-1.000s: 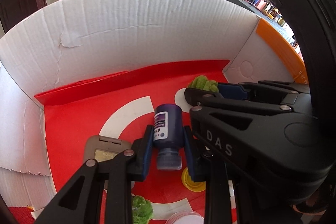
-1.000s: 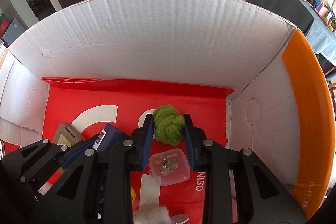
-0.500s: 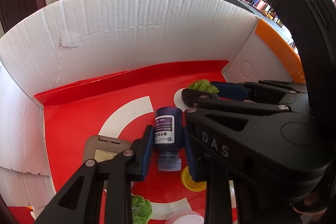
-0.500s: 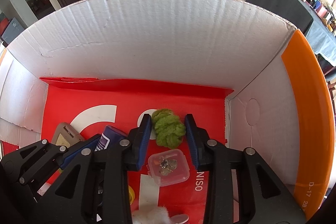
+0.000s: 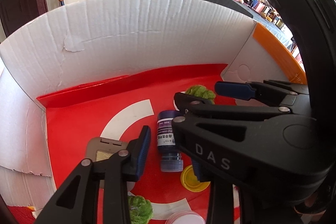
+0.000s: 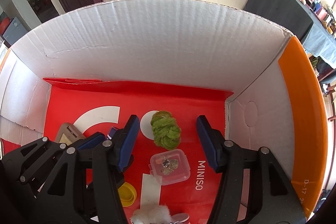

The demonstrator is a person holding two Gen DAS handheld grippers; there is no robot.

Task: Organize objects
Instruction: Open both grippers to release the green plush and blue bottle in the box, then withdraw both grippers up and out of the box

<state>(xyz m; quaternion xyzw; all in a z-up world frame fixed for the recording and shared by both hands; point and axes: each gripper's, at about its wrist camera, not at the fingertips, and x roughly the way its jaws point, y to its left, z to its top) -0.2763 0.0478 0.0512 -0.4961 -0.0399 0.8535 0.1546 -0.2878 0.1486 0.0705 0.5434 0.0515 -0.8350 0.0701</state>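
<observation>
item: cardboard box (image 6: 147,39), red miniso liner. i am noting both claws now spreading apart where a second ago each was closing around its item: right claw (image 6: 168,135) is standing wide open with the green yarn bundle (image 6: 167,132) lying free between the fingers, left claw (image 5: 168,148) is open around the dark blue bottle (image 5: 168,144), lying on its side, untouched. i am judging both as delivered. writing: "miniso" (image 6: 199,174) on the liner, "das" on the claw body, "d-17" on the orange flap (image 6: 302,119); bottle label too small to read.
</observation>
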